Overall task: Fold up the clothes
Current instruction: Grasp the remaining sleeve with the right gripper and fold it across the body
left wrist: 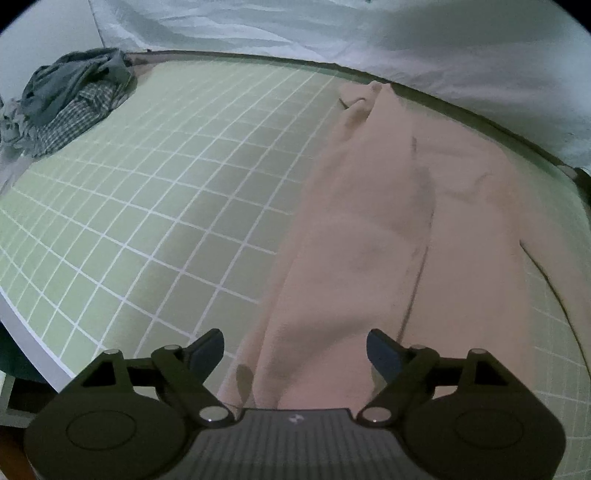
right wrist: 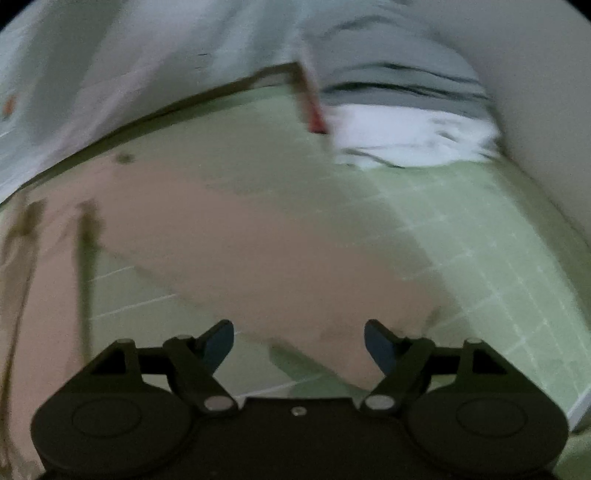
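Note:
A pale pink garment lies spread on the green gridded mat, running from the near edge to the far rim on the right half. My left gripper hovers open above its near end, with nothing between the fingers. In the right wrist view, which is blurred by motion, the same pink garment covers the left and middle of the mat. My right gripper is open over the cloth's near edge and holds nothing.
A heap of grey and checked clothes sits at the mat's far left corner. White and grey cloth lies at the far right corner. A pale sheet hangs behind the table. The table's white edge runs at near left.

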Motion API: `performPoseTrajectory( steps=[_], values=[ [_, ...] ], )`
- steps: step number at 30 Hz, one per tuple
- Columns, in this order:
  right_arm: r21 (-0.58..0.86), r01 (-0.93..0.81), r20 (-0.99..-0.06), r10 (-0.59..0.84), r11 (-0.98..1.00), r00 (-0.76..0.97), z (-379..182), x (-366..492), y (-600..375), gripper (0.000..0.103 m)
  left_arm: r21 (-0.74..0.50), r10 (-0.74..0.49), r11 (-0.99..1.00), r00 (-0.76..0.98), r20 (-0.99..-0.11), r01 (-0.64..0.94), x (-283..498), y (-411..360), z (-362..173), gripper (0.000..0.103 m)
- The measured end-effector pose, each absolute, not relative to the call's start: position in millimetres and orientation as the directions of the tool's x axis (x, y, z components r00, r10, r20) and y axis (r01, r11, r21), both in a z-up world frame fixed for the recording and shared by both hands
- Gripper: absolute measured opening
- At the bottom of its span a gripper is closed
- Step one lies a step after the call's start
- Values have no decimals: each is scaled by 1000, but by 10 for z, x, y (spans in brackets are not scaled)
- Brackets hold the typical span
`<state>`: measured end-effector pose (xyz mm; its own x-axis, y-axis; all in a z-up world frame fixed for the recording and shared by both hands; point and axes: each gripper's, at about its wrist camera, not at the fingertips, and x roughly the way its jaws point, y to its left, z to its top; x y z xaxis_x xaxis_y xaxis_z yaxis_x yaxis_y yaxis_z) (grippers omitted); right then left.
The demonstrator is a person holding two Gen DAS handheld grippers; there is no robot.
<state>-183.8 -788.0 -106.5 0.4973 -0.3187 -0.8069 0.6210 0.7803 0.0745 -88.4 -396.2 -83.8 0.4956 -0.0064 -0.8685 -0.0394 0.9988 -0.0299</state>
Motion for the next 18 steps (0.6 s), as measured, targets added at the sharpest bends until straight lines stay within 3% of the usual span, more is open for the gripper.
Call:
performPoseTrajectory(
  steps=[6,10,13,15,16,17,18],
  values=[
    [113,700,-822,-329,706,464,-1208,-1876,-8109,84,-1,8,1000,508,-861,-18,-942,-4035,-837,85],
    [129,692,-829,-305,710,468,-1200,-1820,-8129,93,8,20,1000,508,-861,-25,-963,-4038,-730,85],
    [142,669,-832,-278,730,480,-1151,-1765,-8125,91,27,29,1000,518,-855,-10,-967,-4053,-571,85],
    [151,653,-834,-259,743,487,-1118,-1729,-8123,75,16,10,1000,531,-847,6,-934,-4046,-468,85],
    [155,644,-835,-249,749,491,-1102,-1710,-8121,54,11,-1,1000,550,-835,19,-893,-4034,-427,85],
    [160,636,-835,-240,755,495,-1086,-1692,-8120,21,7,-13,999,567,-823,33,-851,-4023,-385,86],
    [164,628,-836,-231,761,498,-1069,-1673,-8119,9,0,-19,999,578,-816,32,-786,-3996,-371,86]
  ],
)
